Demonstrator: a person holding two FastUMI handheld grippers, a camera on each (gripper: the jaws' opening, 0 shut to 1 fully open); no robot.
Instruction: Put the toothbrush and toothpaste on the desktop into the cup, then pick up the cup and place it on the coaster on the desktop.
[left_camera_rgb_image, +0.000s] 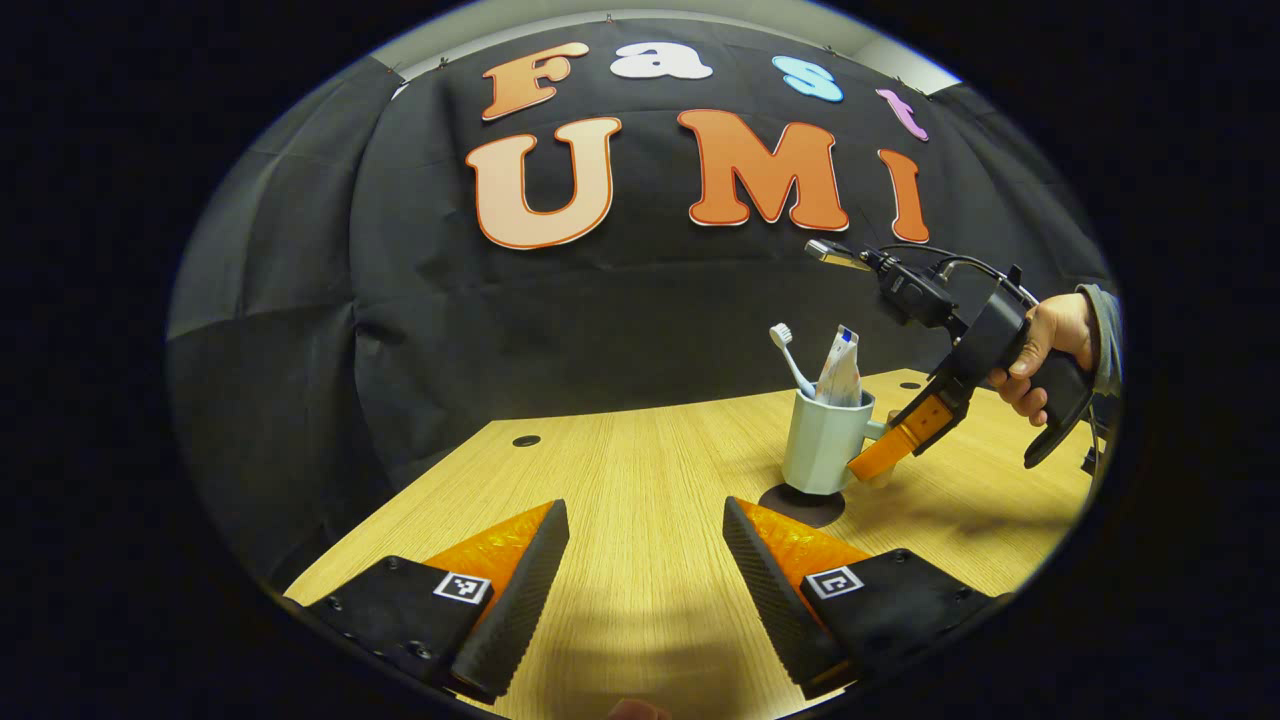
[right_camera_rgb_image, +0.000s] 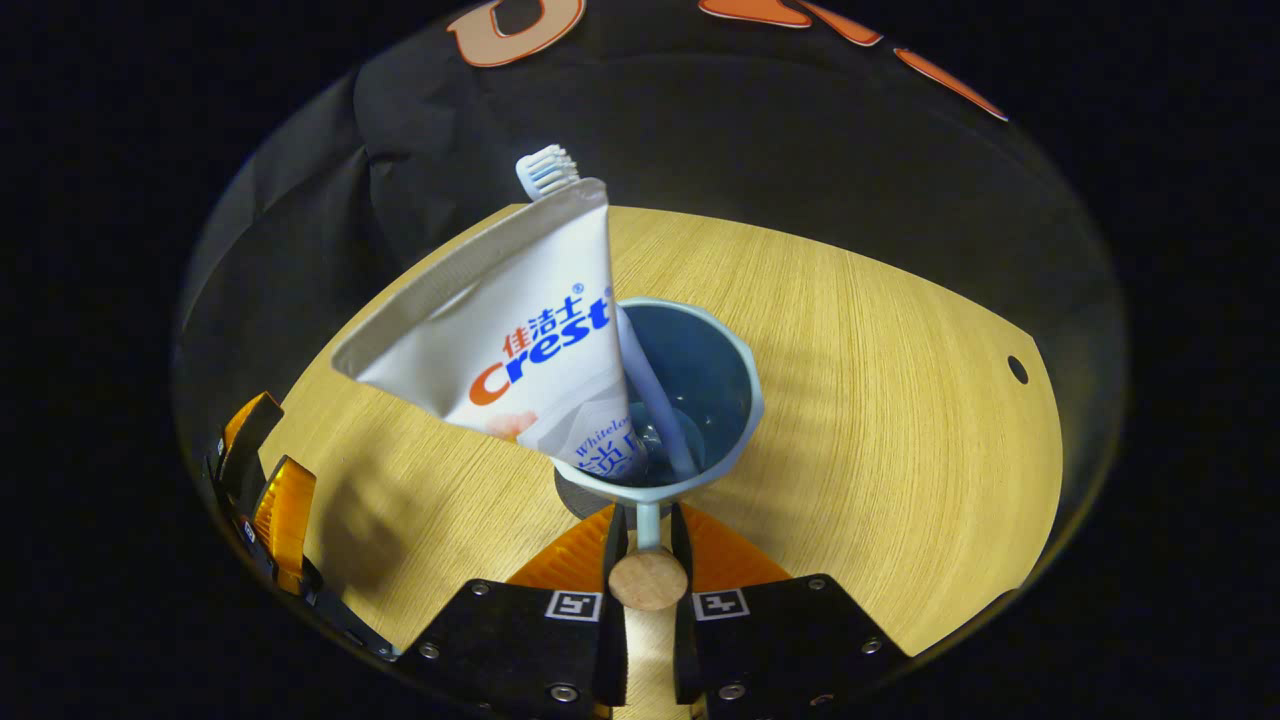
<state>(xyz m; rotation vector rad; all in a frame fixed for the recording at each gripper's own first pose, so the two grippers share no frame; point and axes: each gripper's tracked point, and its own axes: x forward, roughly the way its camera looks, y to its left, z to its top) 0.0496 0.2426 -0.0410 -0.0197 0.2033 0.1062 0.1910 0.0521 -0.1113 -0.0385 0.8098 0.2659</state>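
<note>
Right gripper (right_camera_rgb_image: 648, 540): fingers closed on the cup's handle (right_camera_rgb_image: 648, 578).
Left gripper (left_camera_rgb_image: 645, 560): fingers wide apart, holding nothing.
Cup (left_camera_rgb_image: 825, 445): on the coaster (left_camera_rgb_image: 805, 508), far right on the desk (left_camera_rgb_image: 640, 470).
Toothbrush (left_camera_rgb_image: 790, 358), toothpaste (left_camera_rgb_image: 840, 372): upright inside the cup.

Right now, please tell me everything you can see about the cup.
The cup is pale blue-grey, faceted, smooth like ceramic or plastic, and stands upright on a dark round coaster on the wooden desktop. It holds the toothbrush and the toothpaste, both leaning on its rim. The right hand-held gripper is shut on its thin side handle, which ends in a round wooden knob.
</note>
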